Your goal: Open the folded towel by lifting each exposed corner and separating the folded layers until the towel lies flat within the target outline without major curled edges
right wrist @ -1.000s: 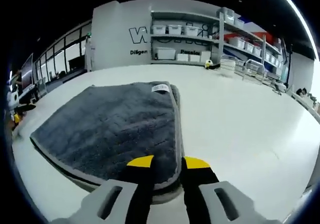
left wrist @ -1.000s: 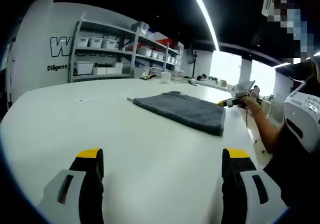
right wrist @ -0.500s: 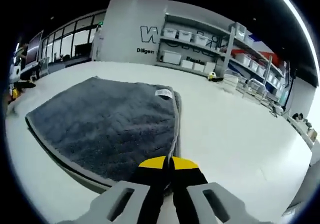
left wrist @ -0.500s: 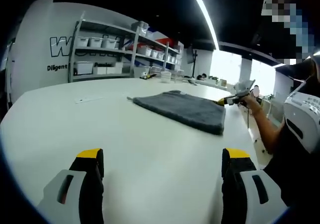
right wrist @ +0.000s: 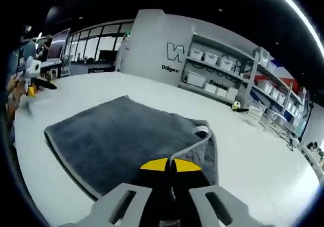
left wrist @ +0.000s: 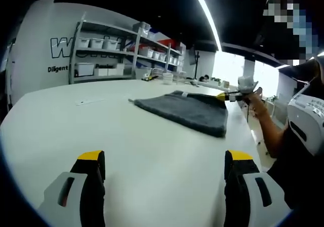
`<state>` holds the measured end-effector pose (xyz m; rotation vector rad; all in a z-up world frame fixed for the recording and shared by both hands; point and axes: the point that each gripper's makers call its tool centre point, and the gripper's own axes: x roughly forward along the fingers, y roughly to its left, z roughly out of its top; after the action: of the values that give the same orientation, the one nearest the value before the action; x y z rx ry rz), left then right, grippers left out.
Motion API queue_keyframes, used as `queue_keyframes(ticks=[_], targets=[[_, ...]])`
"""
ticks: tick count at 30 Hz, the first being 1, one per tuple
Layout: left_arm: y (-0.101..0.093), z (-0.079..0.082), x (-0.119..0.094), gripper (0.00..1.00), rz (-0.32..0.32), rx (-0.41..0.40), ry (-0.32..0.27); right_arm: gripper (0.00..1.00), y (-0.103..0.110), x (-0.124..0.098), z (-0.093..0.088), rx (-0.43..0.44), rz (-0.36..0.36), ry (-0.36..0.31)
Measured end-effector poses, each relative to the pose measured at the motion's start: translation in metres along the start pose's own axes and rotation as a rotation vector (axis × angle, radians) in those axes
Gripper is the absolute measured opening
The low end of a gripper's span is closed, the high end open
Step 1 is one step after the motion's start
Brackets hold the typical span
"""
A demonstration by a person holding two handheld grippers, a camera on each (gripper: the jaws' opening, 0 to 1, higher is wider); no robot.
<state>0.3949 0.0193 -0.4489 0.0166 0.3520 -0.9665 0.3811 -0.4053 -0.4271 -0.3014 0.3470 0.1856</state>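
Right gripper (right wrist: 169,164) pressed together, pinching a corner of the folded grey plush towel (right wrist: 126,141), top layer raised off the white table (left wrist: 101,131). Left gripper (left wrist: 164,161) spread wide, hovering well apart from towel.

I see the towel (left wrist: 185,111) lying on the table (left wrist: 142,156), well ahead of my left gripper (left wrist: 164,161), which hangs over bare tabletop near the close edge. My right gripper (left wrist: 226,97) sits at the towel's far right corner, a hand (left wrist: 253,99) behind it. From the right gripper view, my right gripper (right wrist: 169,165) is at the towel's (right wrist: 126,141) near corner, the edge rising up from it. Shelving (left wrist: 121,52) stands behind the table, against the wall (left wrist: 43,45).
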Motion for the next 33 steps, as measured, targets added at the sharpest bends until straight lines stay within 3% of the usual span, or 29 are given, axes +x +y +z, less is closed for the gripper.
queue_keyframes(ticks=[11,21,24,29,33], targets=[[0.0,0.0,-0.001,0.97,0.002,0.002,-0.001,0.0,0.062,0.018,0.045,0.012,0.191,-0.115],[0.0,-0.001,-0.001,0.97,0.009,-0.002,-0.001,0.0,0.122,0.017,0.072,-0.073,0.348,-0.173],[-0.001,-0.001,0.0,0.97,0.006,-0.008,-0.001,0.0,0.136,0.023,0.064,-0.081,0.39,-0.141],[-0.004,-0.002,0.002,0.97,0.001,-0.013,0.003,0.0,0.157,0.034,0.03,-0.07,0.472,-0.013],[-0.006,-0.003,0.004,0.97,-0.003,-0.015,0.011,0.02,0.165,0.039,0.007,-0.114,0.487,0.072]])
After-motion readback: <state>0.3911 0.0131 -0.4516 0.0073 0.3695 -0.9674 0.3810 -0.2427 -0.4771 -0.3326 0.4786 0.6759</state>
